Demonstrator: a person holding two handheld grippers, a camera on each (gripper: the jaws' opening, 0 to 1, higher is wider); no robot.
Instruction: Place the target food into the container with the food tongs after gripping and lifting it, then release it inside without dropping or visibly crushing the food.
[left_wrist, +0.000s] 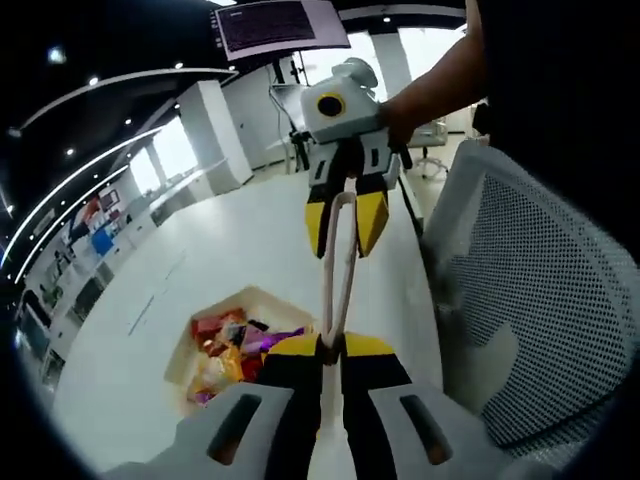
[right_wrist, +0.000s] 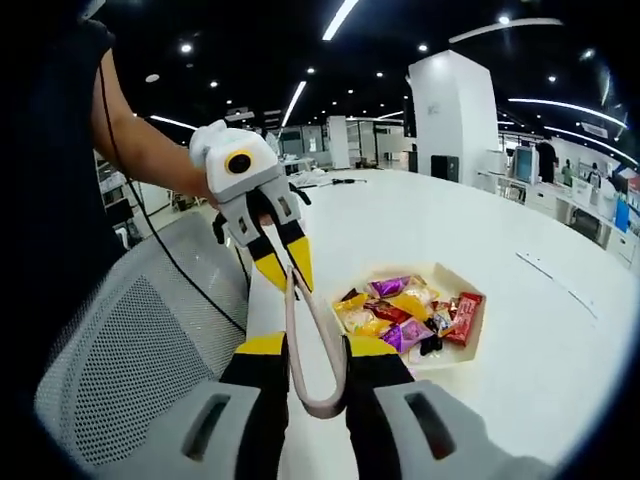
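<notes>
Pale food tongs (left_wrist: 337, 270) span between my two grippers above the white table. My left gripper (left_wrist: 330, 345) is shut on the tongs' tip end, and it appears opposite as the left gripper (right_wrist: 288, 278). My right gripper (right_wrist: 318, 345) is shut on the tongs (right_wrist: 320, 408) near their looped bend, with the two arms squeezed between its jaws; it comes in from above as the right gripper (left_wrist: 342, 245). Below lies a shallow beige tray (left_wrist: 255, 295) holding several wrapped snacks (left_wrist: 235, 345) in red, yellow and purple. The same tray (right_wrist: 455, 275) and snacks (right_wrist: 405, 305) lie just right of the tongs.
A grey mesh chair (left_wrist: 530, 300) stands against the table edge, also seen as the chair (right_wrist: 130, 350). The white table (left_wrist: 230, 240) stretches far beyond the tray. A person's arm (left_wrist: 440, 85) holds the right gripper, and an arm (right_wrist: 140, 140) holds the left one.
</notes>
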